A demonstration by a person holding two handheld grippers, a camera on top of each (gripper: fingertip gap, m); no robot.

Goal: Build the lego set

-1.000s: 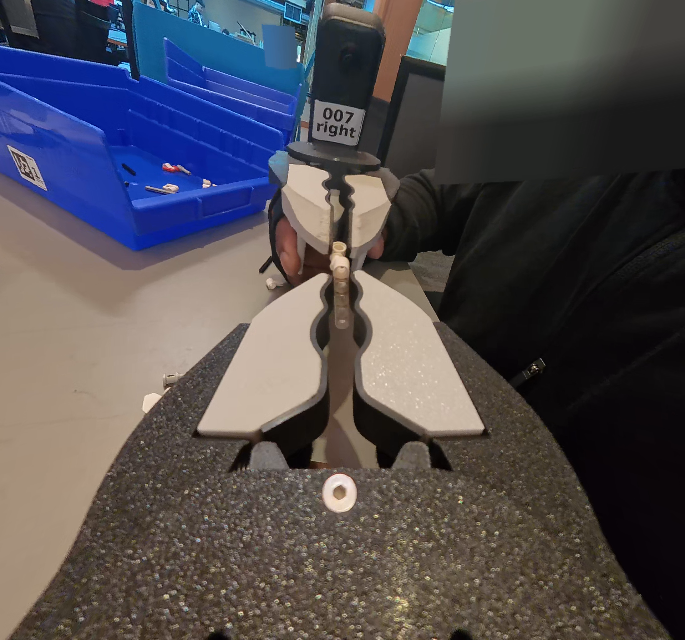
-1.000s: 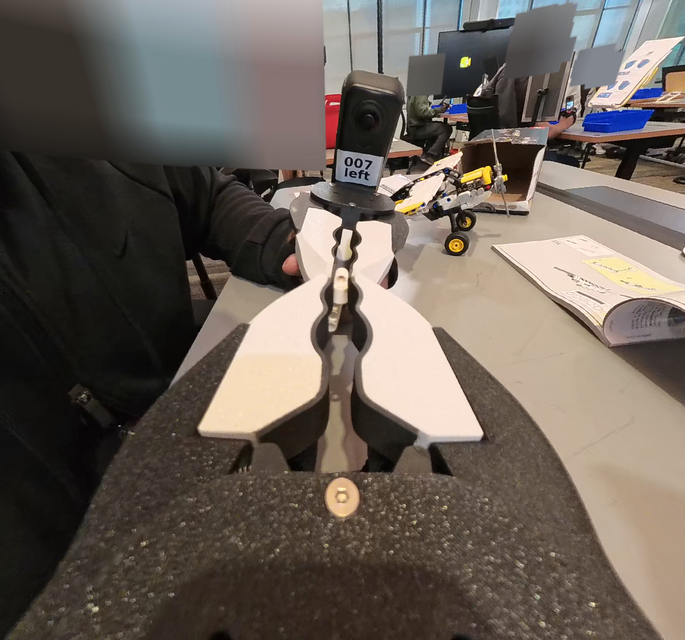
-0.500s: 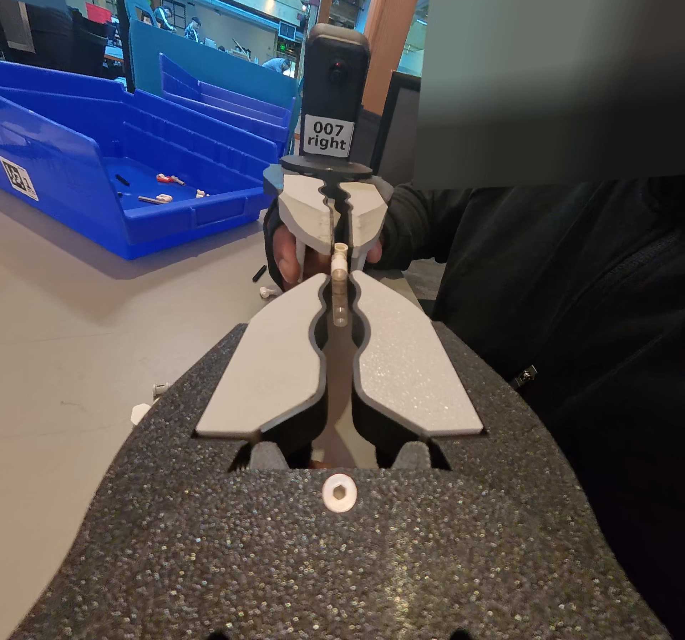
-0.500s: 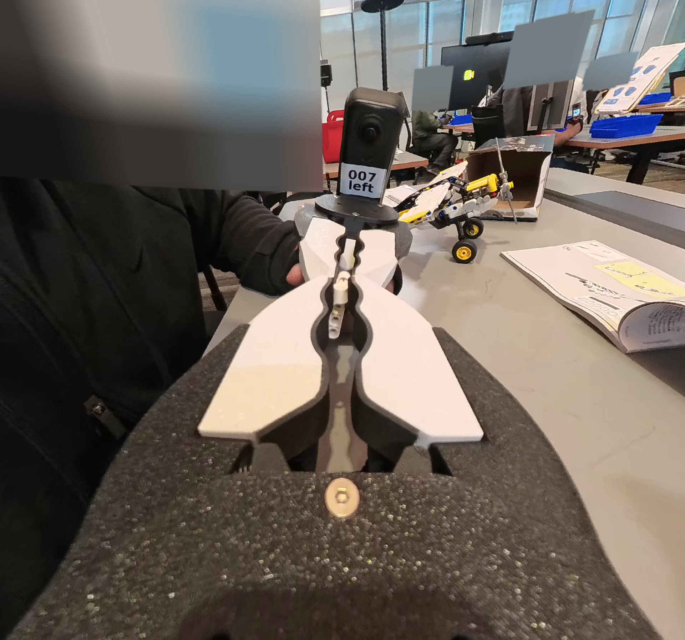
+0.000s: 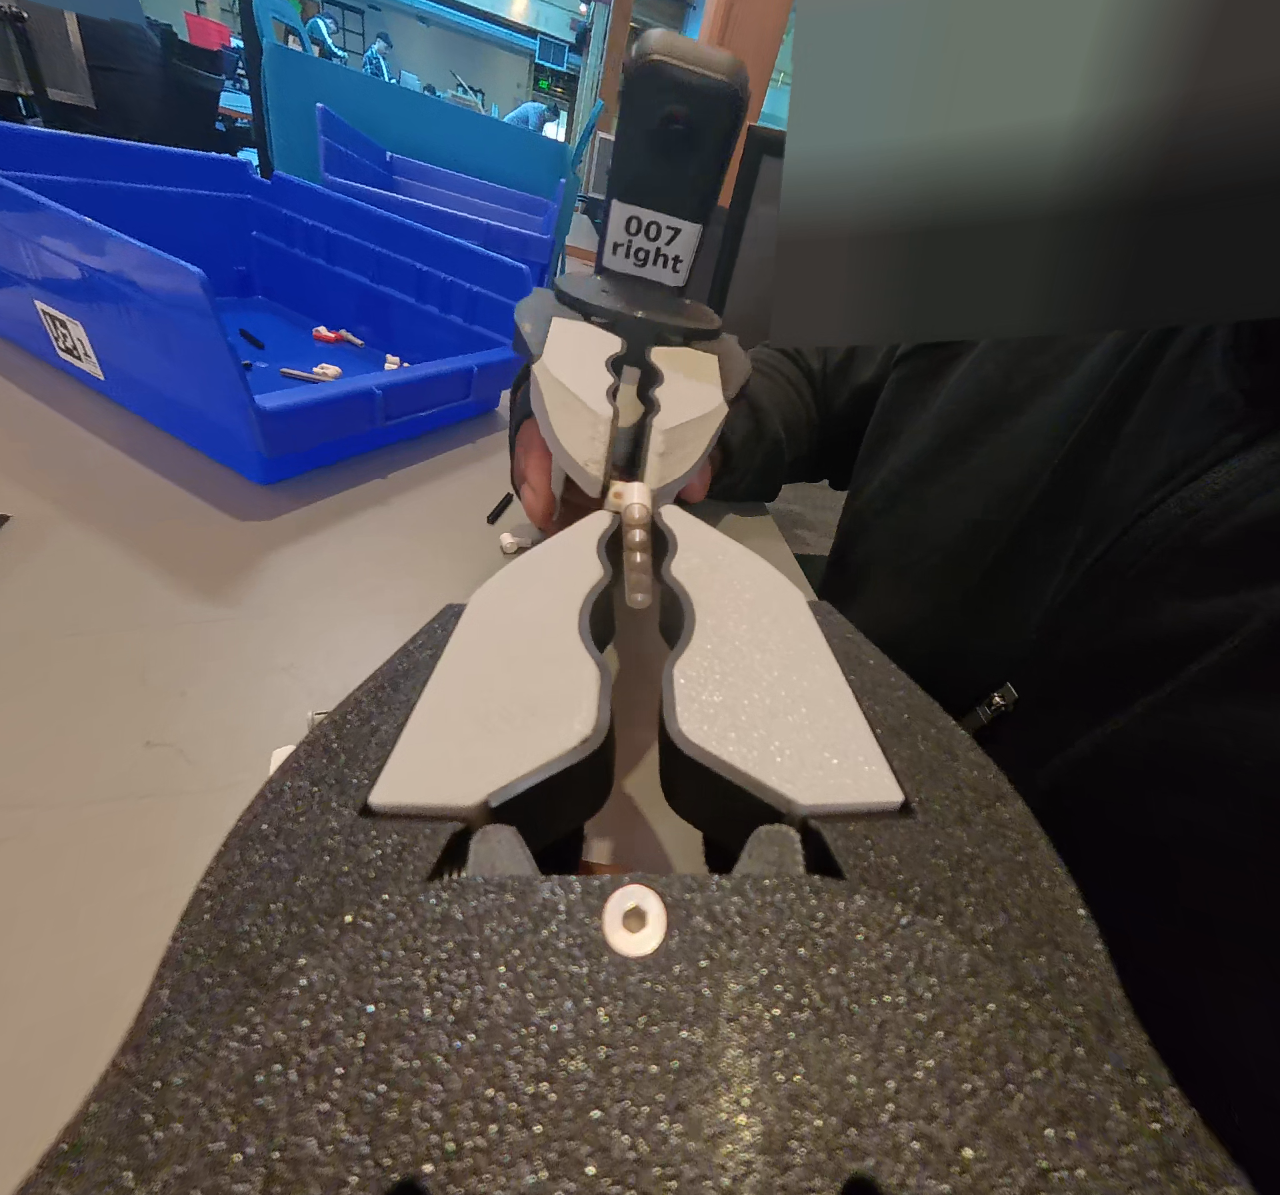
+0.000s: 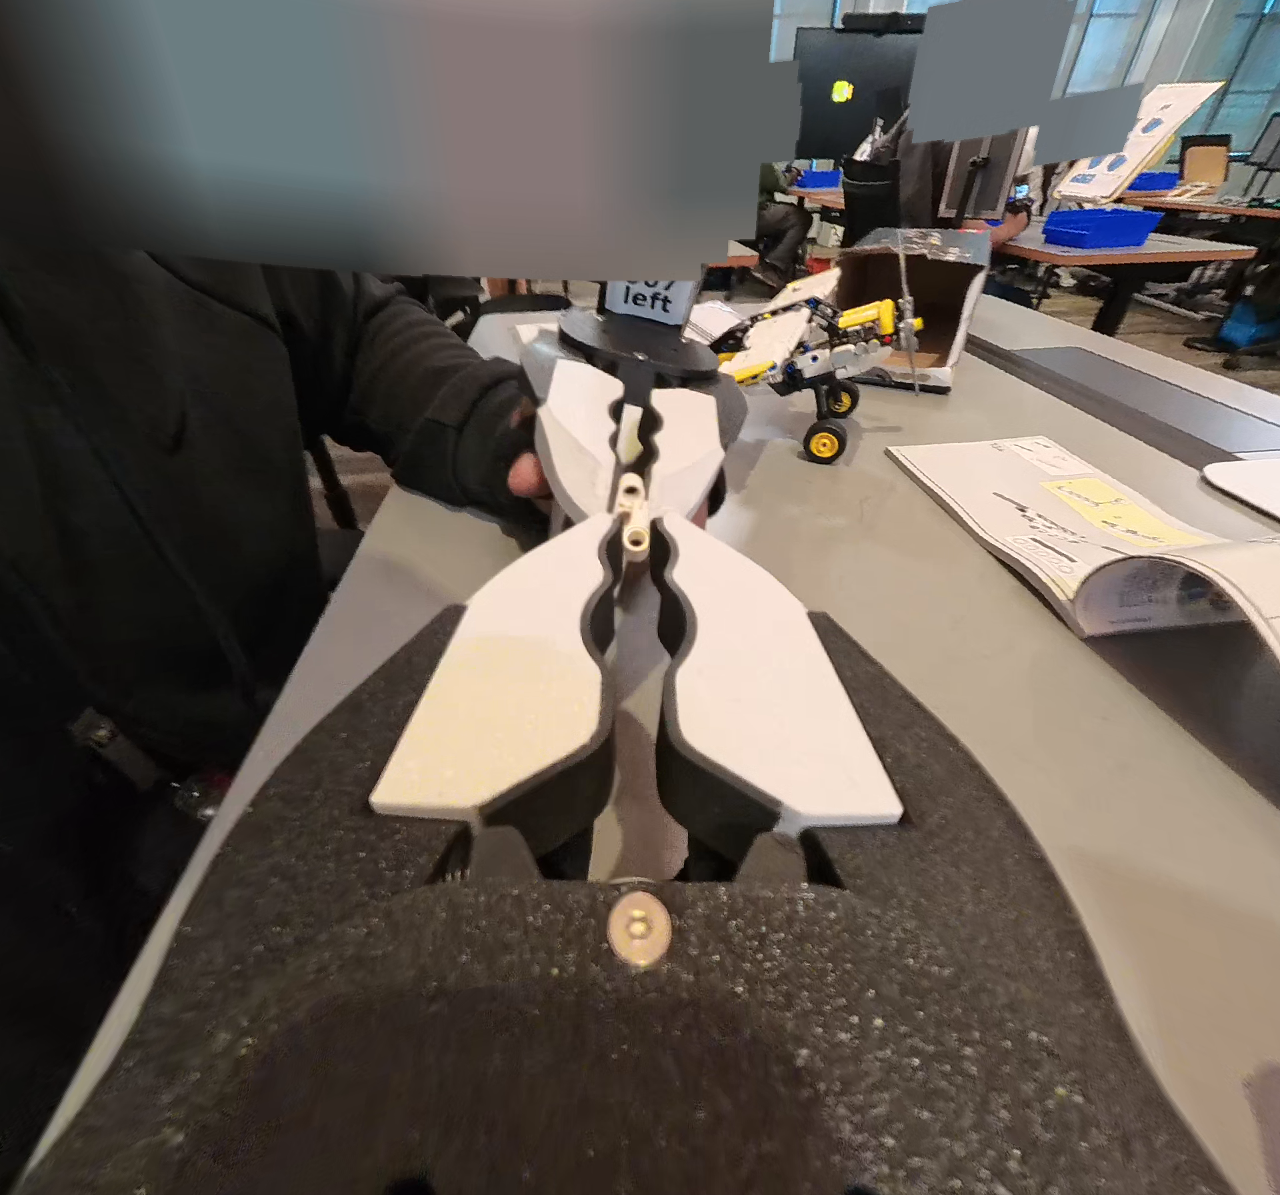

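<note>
In the left wrist view my left gripper is shut on a light grey beam with a row of holes, and the beam points forward out of the fingertips. My right gripper faces it tip to tip. In the right wrist view my right gripper is shut on a small white connector. The connector meets the front end of the beam, which sticks out of the left gripper. Both grippers are held above the grey table.
A blue bin with a few small parts stands to the left. A black pin and a white part lie on the table. A yellow and white toy vehicle, a cardboard box and an open booklet lie to the right. A person in dark clothing sits close.
The two grippers have drawn closer together, so each looks larger in the other's view. Both stay shut on their parts, which stay in contact at the tips.
</note>
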